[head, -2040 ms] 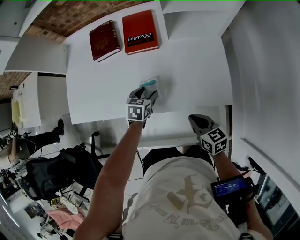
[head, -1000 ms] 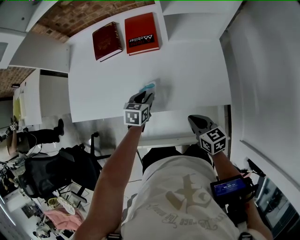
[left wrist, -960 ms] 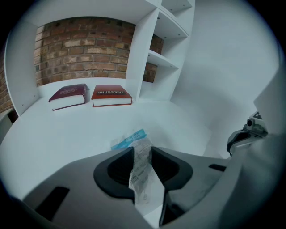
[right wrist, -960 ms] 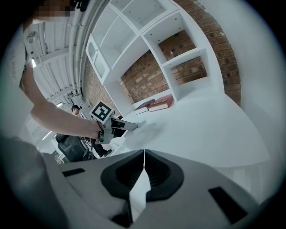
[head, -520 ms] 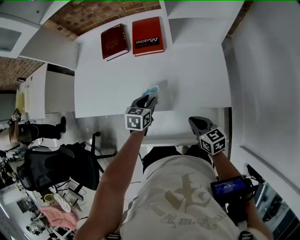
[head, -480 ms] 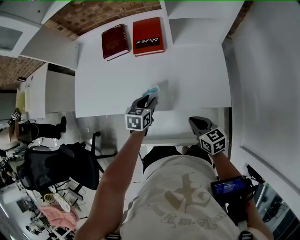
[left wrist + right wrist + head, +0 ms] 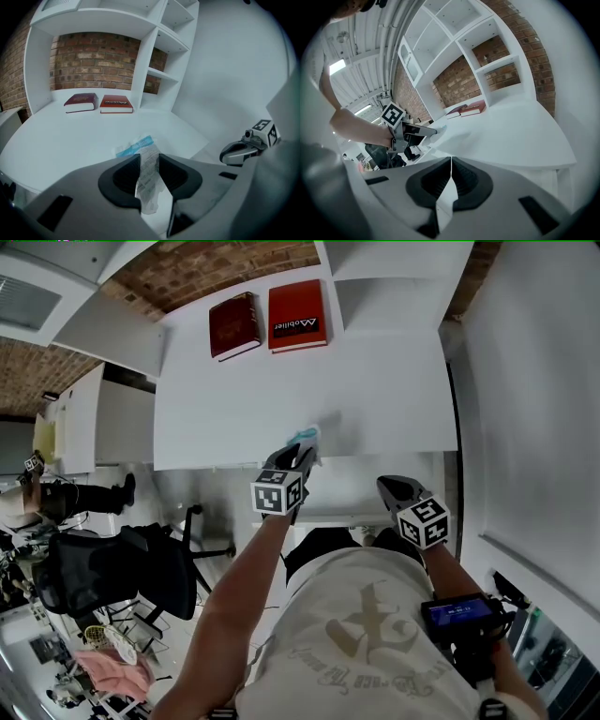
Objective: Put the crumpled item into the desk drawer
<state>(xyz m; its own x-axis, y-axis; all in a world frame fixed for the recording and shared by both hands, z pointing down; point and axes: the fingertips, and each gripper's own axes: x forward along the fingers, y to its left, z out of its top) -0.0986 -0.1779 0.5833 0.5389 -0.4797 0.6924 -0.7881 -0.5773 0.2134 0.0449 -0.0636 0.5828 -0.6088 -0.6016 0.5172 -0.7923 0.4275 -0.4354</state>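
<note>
While our left gripper [image 7: 300, 452] pinches the crumpled item [image 7: 149, 169] near the bench [image 7: 375, 381] edge at six o'clock, our right gripper [image 7: 391, 487], jaws closed and empty, should open the drawer.

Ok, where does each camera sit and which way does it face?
Head view: on the person's head, looking steeply down at the white desk; shows torso, both forearms, left gripper and right gripper.
Left gripper view: rides the left gripper, looks along jaws shut on the crumpled item toward two books and shelves.
Right gripper view: rides the right gripper, jaws shut and empty, looks across the desk; shows the left forearm.
Shared: each gripper view shows the other gripper; all show the books.
</note>
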